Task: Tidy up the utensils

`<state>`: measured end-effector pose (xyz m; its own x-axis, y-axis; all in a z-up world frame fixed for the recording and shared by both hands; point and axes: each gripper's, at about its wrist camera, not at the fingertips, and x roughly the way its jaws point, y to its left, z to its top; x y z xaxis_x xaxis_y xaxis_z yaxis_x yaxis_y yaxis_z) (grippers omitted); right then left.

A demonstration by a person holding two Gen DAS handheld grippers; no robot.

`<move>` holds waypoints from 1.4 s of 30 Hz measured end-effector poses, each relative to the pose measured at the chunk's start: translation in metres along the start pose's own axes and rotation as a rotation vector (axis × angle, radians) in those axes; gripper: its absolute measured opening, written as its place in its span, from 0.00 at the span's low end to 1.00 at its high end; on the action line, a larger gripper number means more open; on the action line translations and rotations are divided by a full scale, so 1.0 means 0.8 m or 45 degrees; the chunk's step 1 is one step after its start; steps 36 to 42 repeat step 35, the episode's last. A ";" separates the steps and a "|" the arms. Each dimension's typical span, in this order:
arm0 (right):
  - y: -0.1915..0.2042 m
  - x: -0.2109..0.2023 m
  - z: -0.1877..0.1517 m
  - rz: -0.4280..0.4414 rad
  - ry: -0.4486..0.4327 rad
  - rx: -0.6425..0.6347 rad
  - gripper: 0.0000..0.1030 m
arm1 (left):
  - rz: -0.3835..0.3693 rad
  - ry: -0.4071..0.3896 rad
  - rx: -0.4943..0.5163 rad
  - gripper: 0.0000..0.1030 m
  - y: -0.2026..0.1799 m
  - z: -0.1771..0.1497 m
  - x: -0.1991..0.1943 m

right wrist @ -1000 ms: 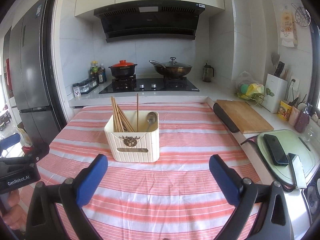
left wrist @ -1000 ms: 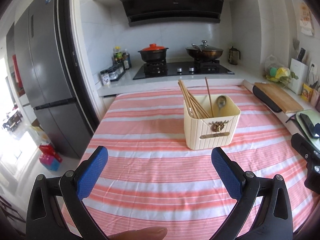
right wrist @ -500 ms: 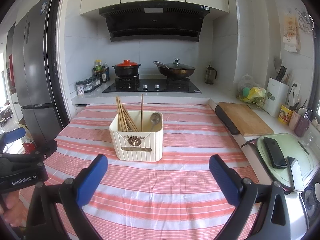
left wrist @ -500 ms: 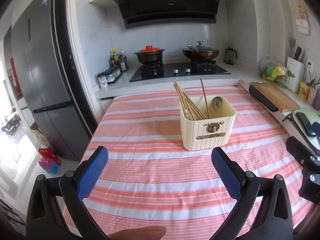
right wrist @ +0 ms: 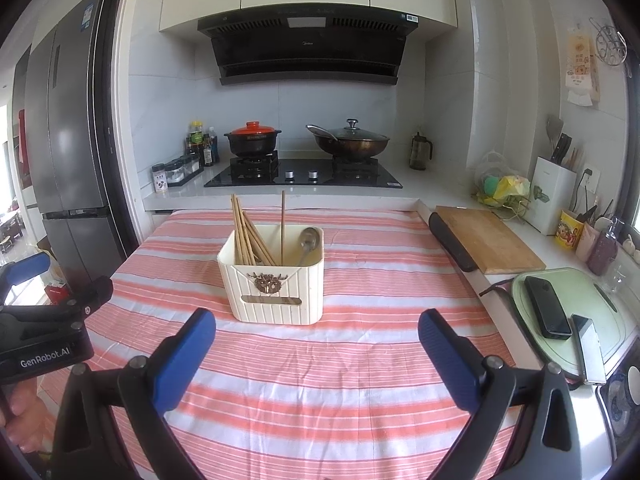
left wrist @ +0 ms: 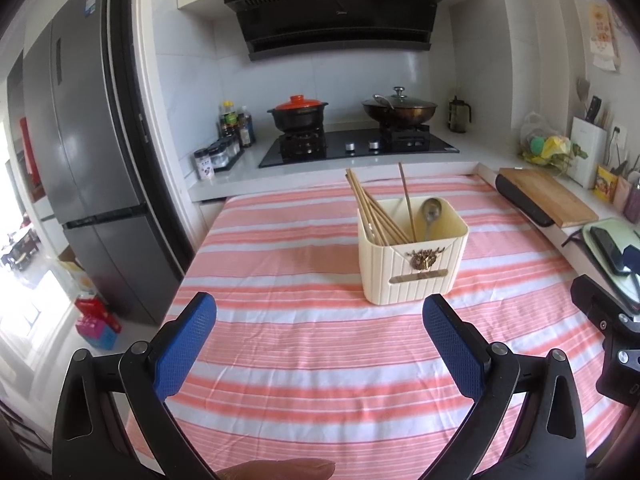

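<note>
- Two grippers, both with jaws spread wide and nothing between them: left gripper (left wrist: 319, 344) and right gripper (right wrist: 317, 346) hover over the near part of the striped table (right wrist: 360, 380), short of the holder.
- Holder (right wrist: 276, 280): cream ribbed plastic box, upright mid-table, nearer the far edge than the near one; nothing lies loose on the cloth.
- Chopsticks (right wrist: 246, 232): bundle leaning in the holder's left side, one more stick (right wrist: 283, 224) upright near the middle.
- Spoon (right wrist: 309, 242): metal, bowl up, in the right side.
- Handling, judged: chopsticks light, stiff, thin, likely to roll or slip; pinch the upper shafts above the rim.
- Spoon smooth, slippery; grip the neck below the bowl.
- Holder light, may tip if pulled sideways; take a wall near the rim.
</note>
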<state>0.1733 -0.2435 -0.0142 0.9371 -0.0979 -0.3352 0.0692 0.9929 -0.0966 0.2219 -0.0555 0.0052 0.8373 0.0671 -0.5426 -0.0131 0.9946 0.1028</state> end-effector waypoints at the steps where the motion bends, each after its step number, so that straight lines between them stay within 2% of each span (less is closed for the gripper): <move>1: -0.001 0.000 0.000 0.000 0.001 0.000 1.00 | -0.001 0.001 -0.001 1.00 0.000 0.000 0.000; 27: 0.000 0.001 0.001 -0.002 0.004 -0.012 1.00 | -0.004 0.007 0.001 1.00 0.001 0.002 0.005; 32: -0.005 0.004 -0.001 -0.006 0.014 -0.011 1.00 | 0.018 -0.025 -0.060 1.00 0.008 -0.001 0.002; 42: -0.010 0.007 -0.004 -0.011 0.024 -0.009 1.00 | 0.029 -0.036 -0.044 1.00 0.008 -0.003 0.001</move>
